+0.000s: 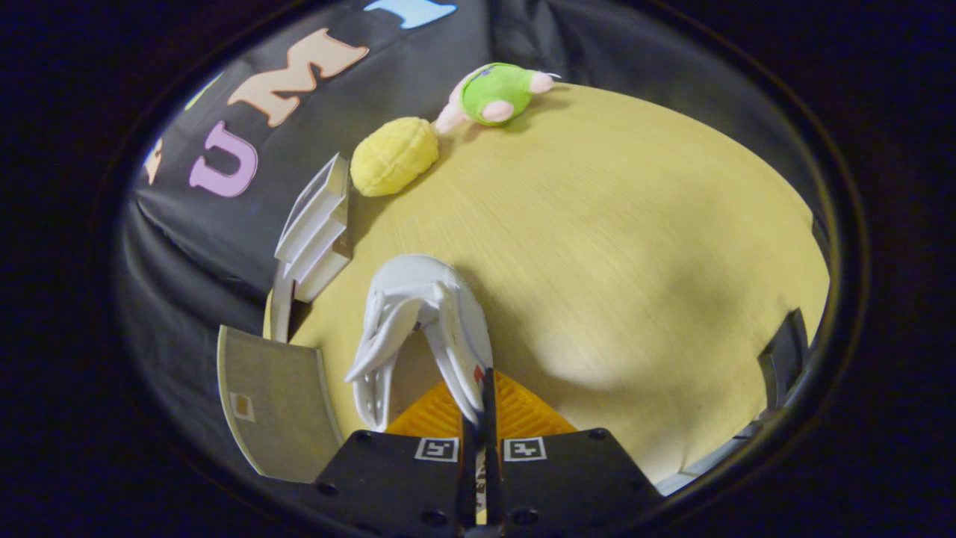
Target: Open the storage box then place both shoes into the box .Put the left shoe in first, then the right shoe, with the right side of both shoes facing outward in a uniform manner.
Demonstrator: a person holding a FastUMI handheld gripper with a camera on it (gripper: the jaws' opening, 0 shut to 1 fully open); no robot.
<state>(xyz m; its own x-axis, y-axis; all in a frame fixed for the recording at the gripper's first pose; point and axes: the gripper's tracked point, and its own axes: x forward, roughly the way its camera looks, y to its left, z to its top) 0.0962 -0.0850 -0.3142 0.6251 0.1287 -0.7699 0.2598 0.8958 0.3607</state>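
While its orange fingers (441, 411) press together on the side wall of a white shoe (418, 321), the gripper (484, 407) holds it above the wooden table (635, 246). To the left stands the open white storage box (314, 232), near a yellow plush (393, 155).

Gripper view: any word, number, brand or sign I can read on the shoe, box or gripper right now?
Nothing reads clearly.
White shoe: small red mark, too small to read, where the hand-held gripper pinches it.
Square markers on the fingers: code patterns, no words.
Red print behind the fingers: cut off, unreadable.
Grey panel beside the shoe: small tan sticker, blurred.
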